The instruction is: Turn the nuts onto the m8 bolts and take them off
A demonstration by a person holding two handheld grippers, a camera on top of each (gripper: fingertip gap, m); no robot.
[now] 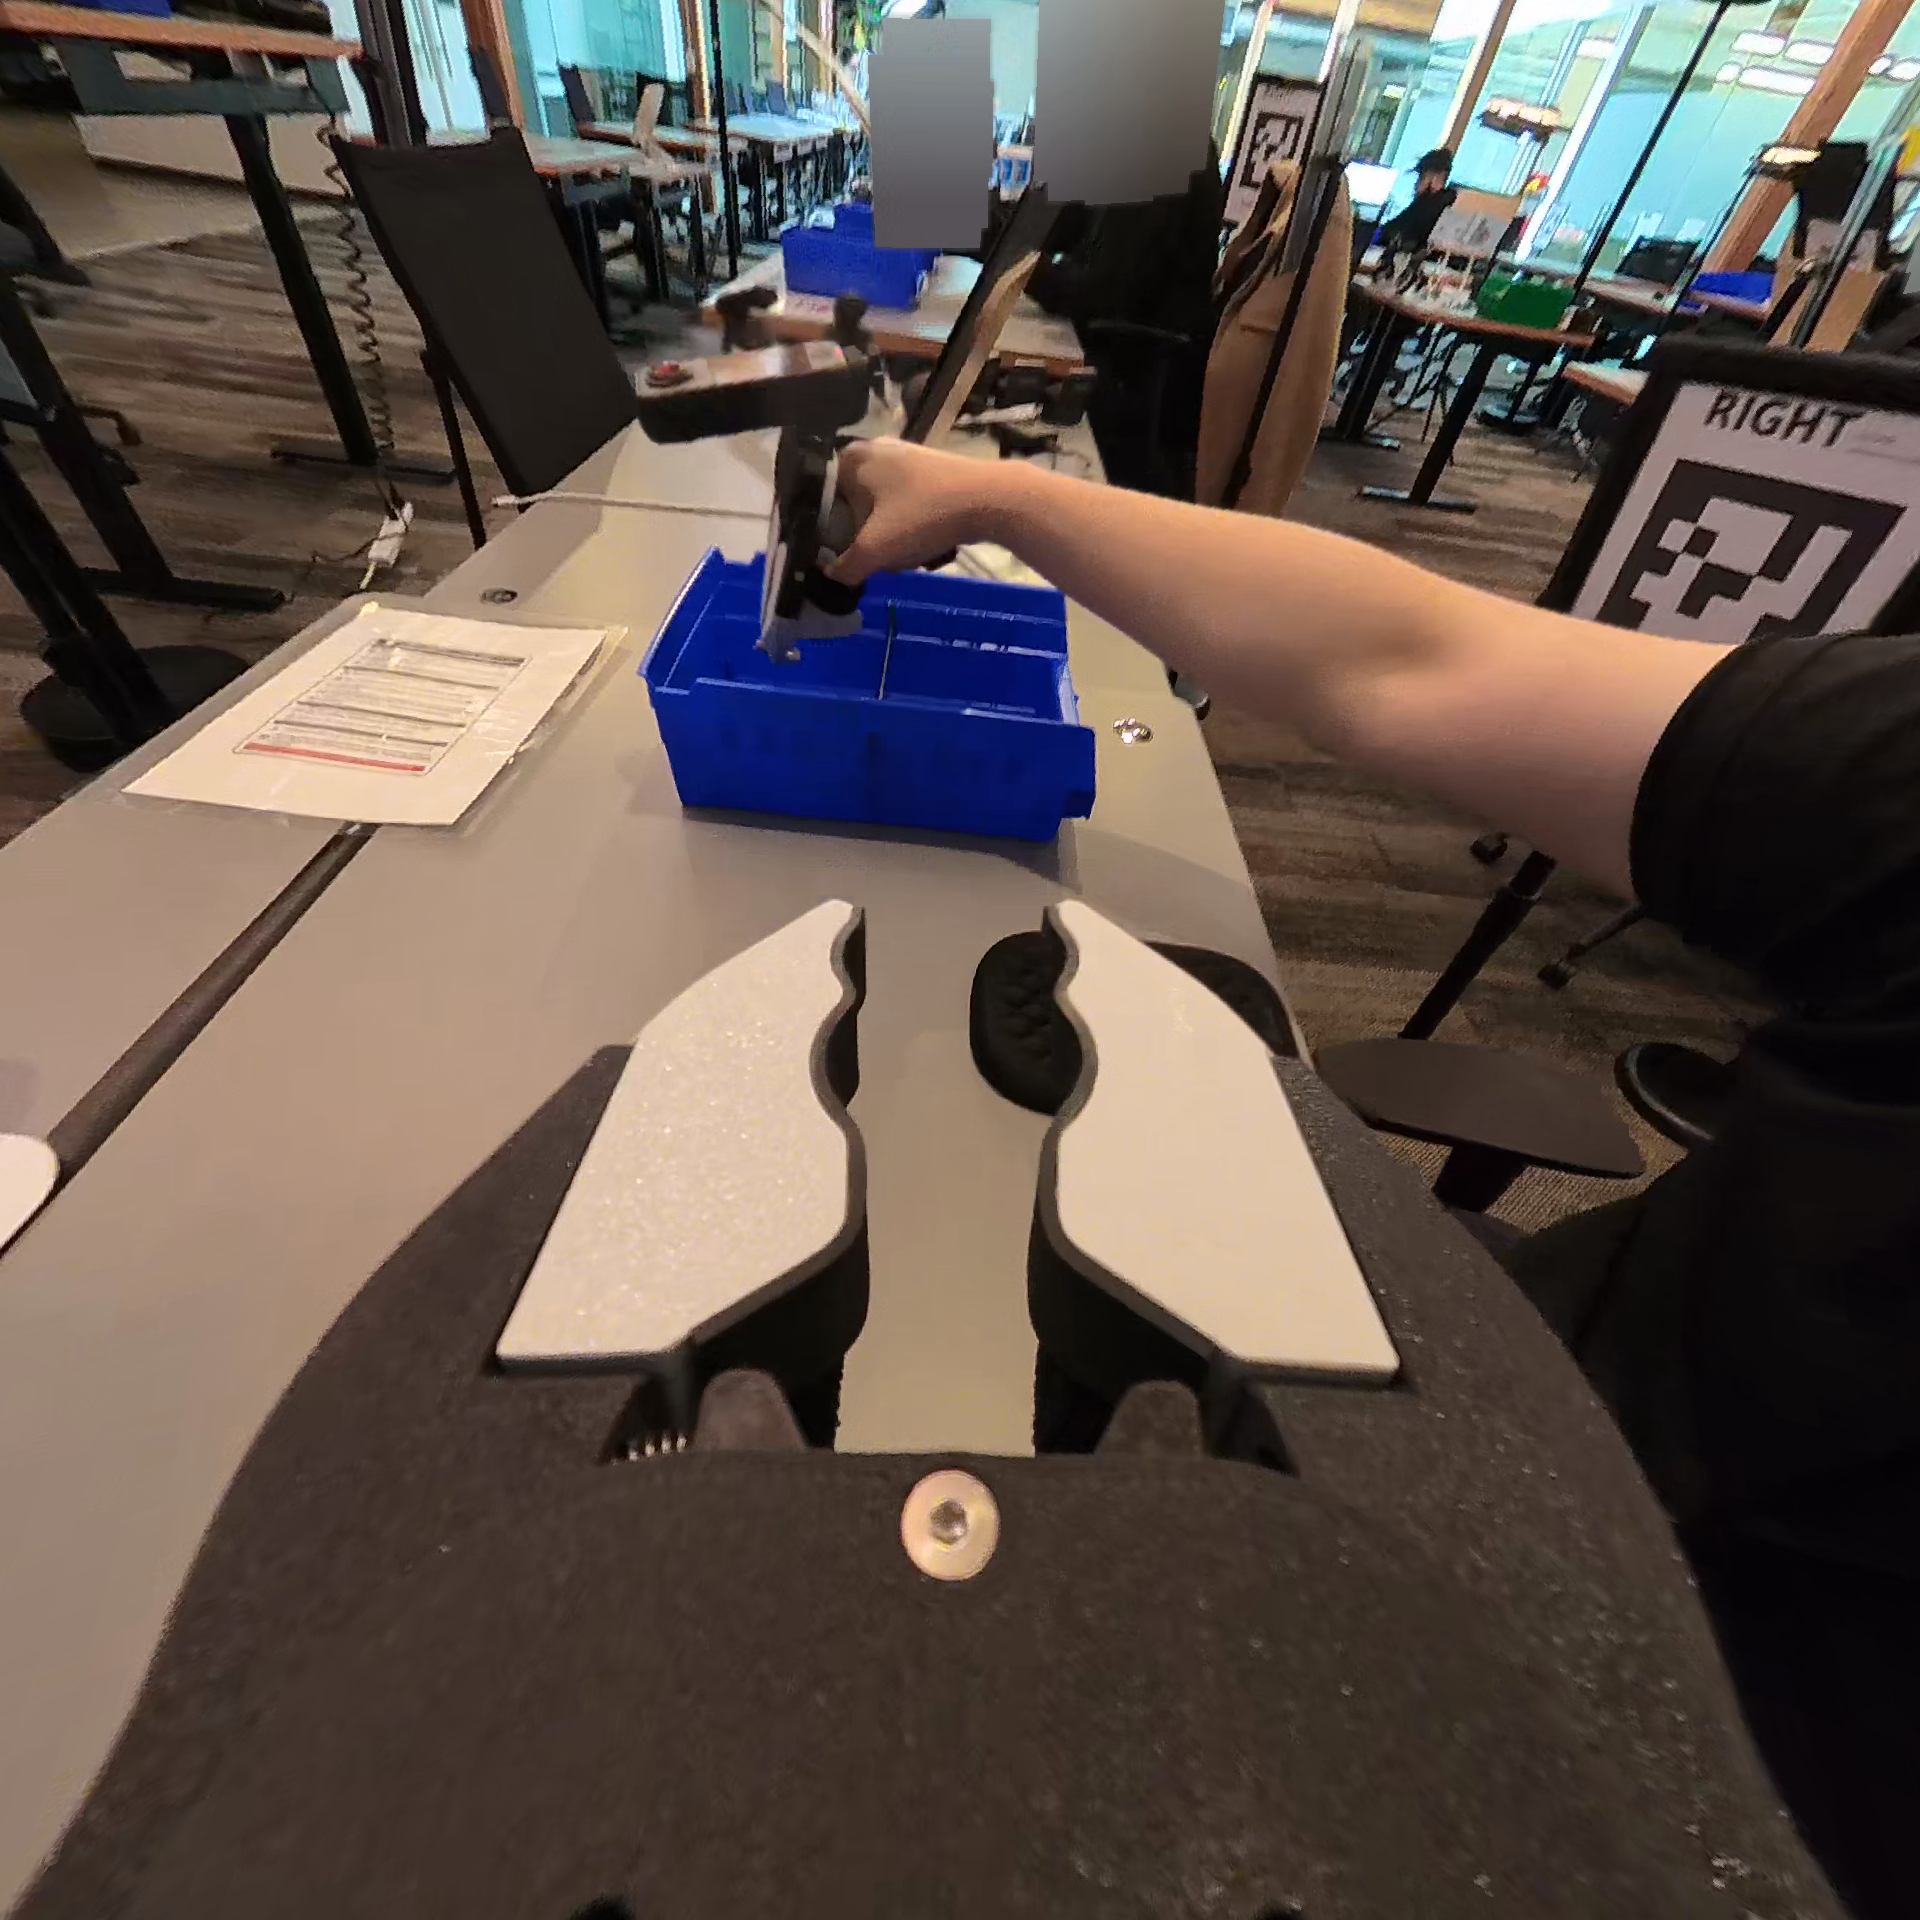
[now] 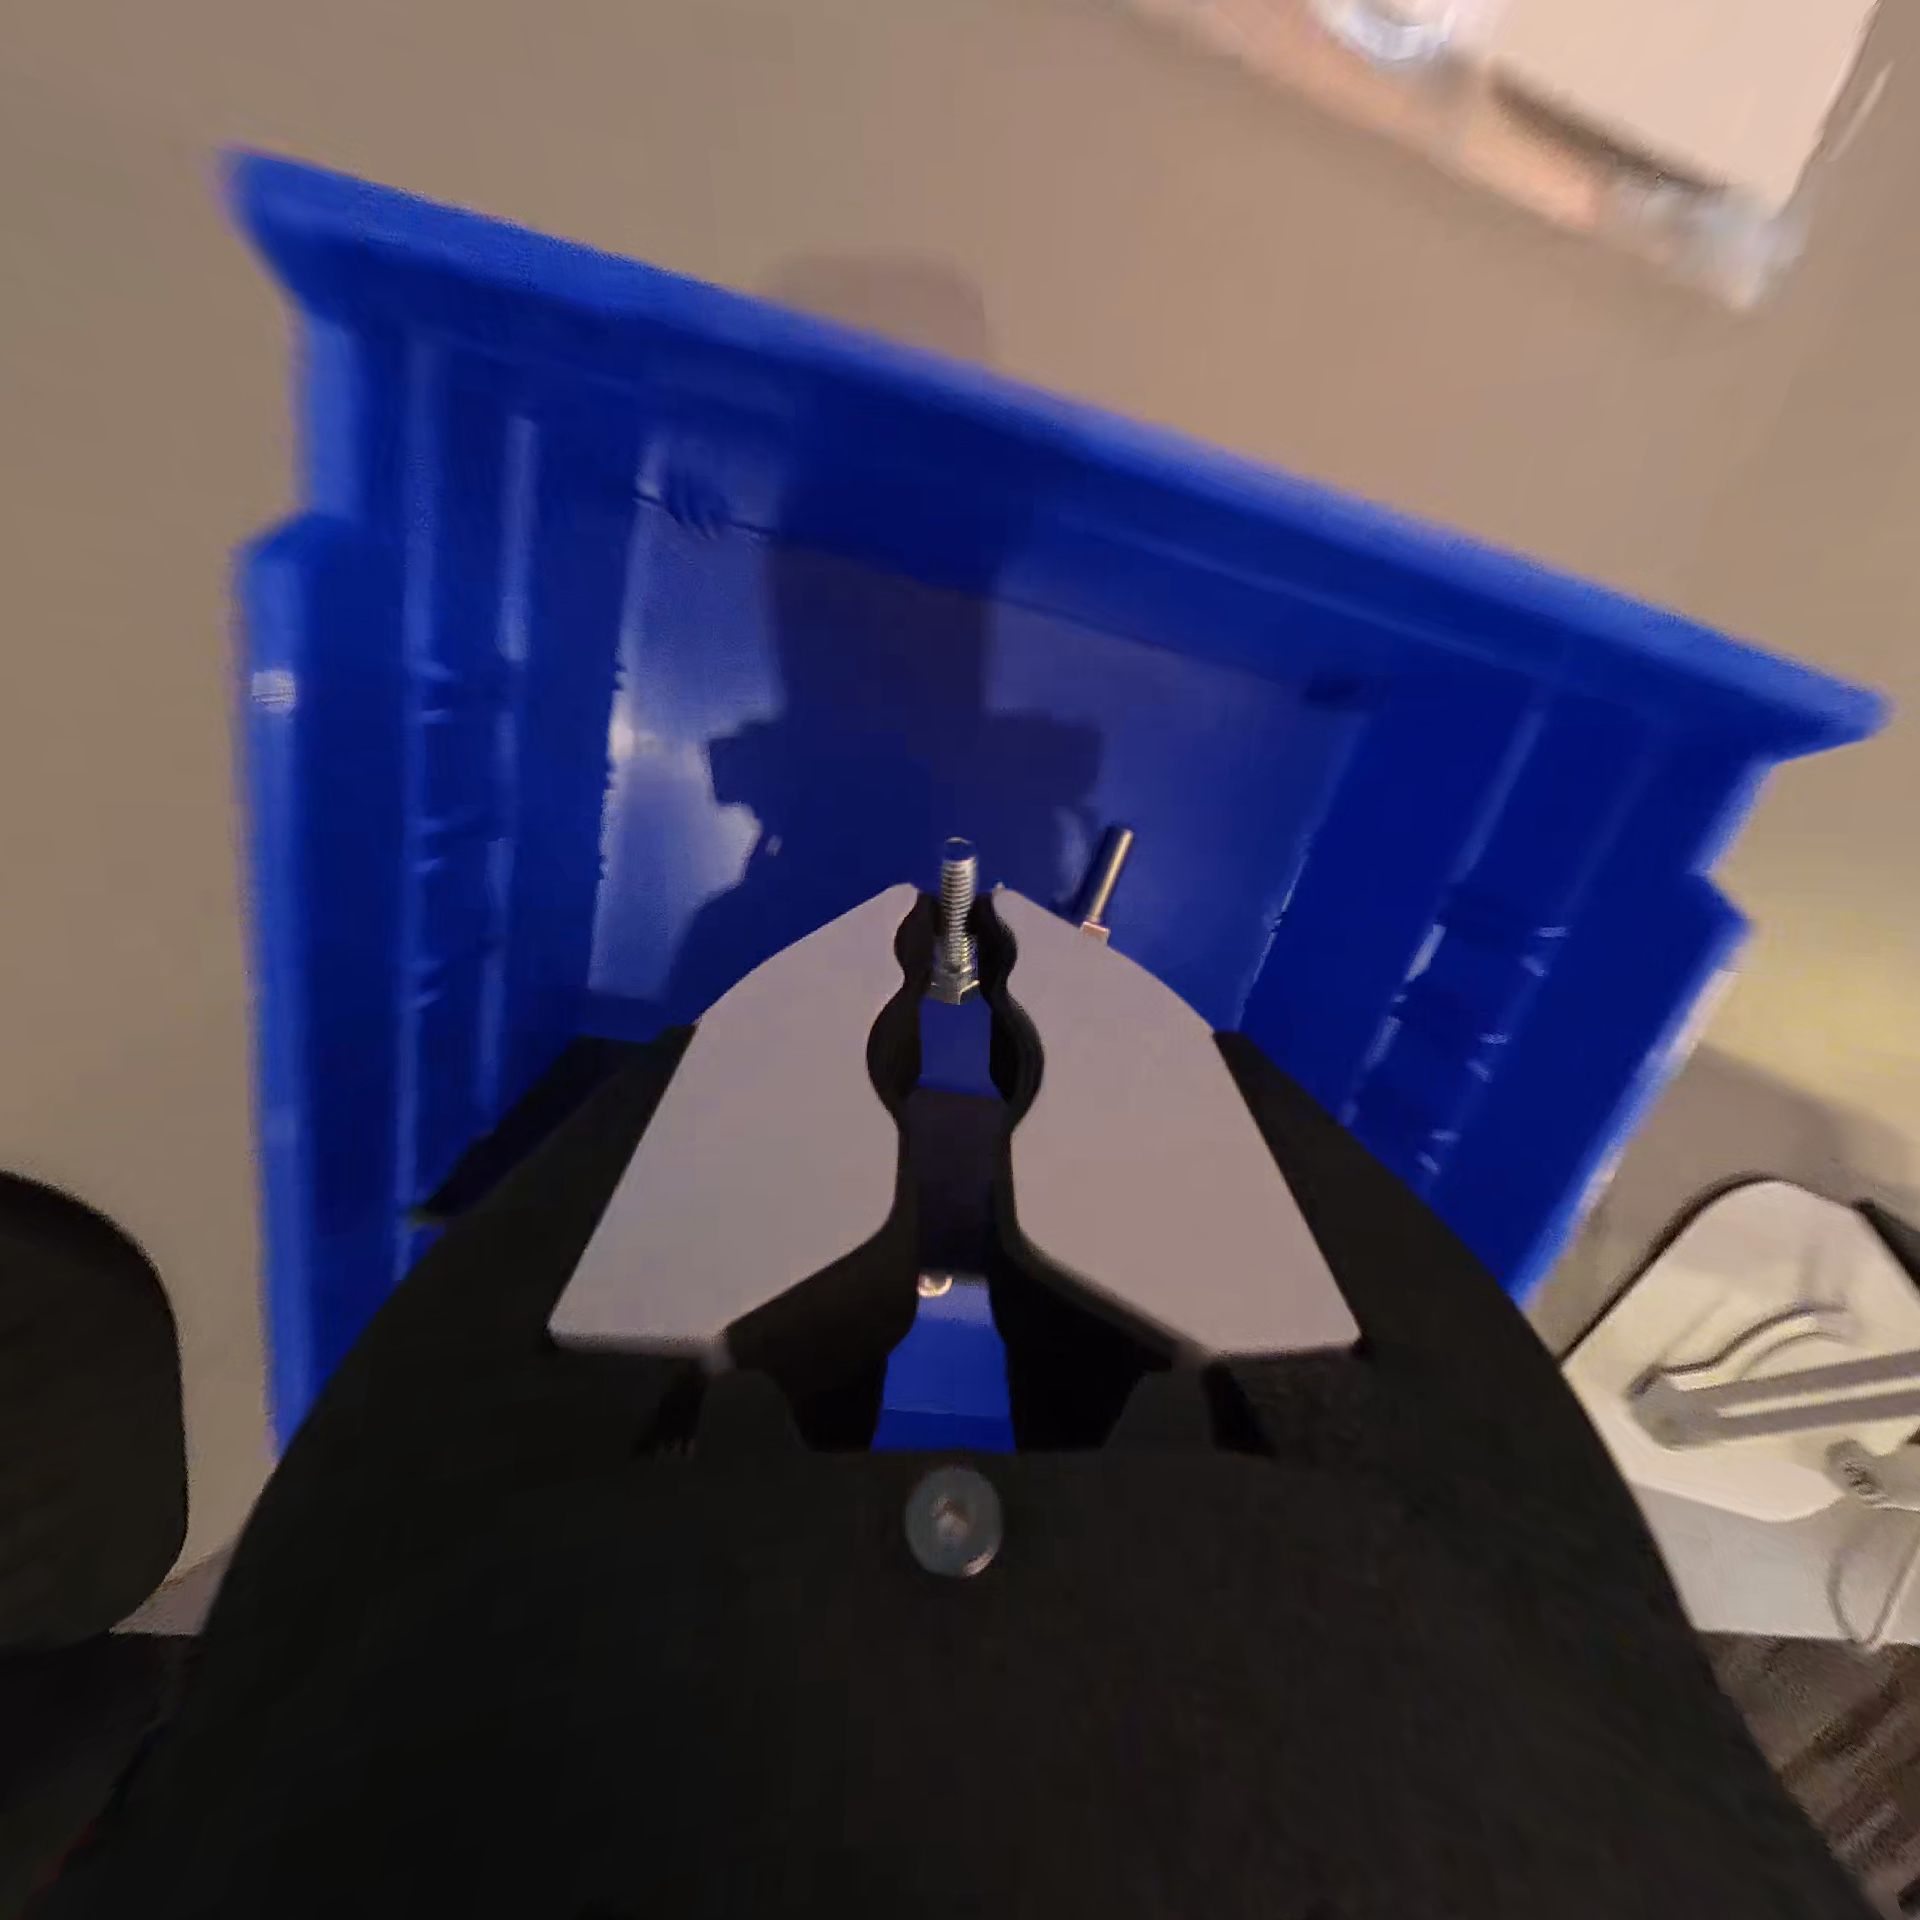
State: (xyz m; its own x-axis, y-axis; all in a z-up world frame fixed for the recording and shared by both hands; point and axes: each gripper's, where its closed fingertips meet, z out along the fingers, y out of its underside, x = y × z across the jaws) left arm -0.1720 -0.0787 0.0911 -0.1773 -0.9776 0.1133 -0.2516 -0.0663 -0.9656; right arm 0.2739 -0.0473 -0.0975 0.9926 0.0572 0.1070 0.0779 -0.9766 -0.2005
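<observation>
Grey office table carries the scene. Small threaded steel bolt, light, rigid and slippery, sits pinched at its hex head in my right gripper fingers, over the blue plastic bin; I judge the threads best left free. Left gripper fingers stand apart, empty.

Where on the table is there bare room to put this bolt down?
Bare grey table lies between the left claw and the blue bin, right of the paper sheet. The bin is crowded: the right claw holds the bolt there.
</observation>
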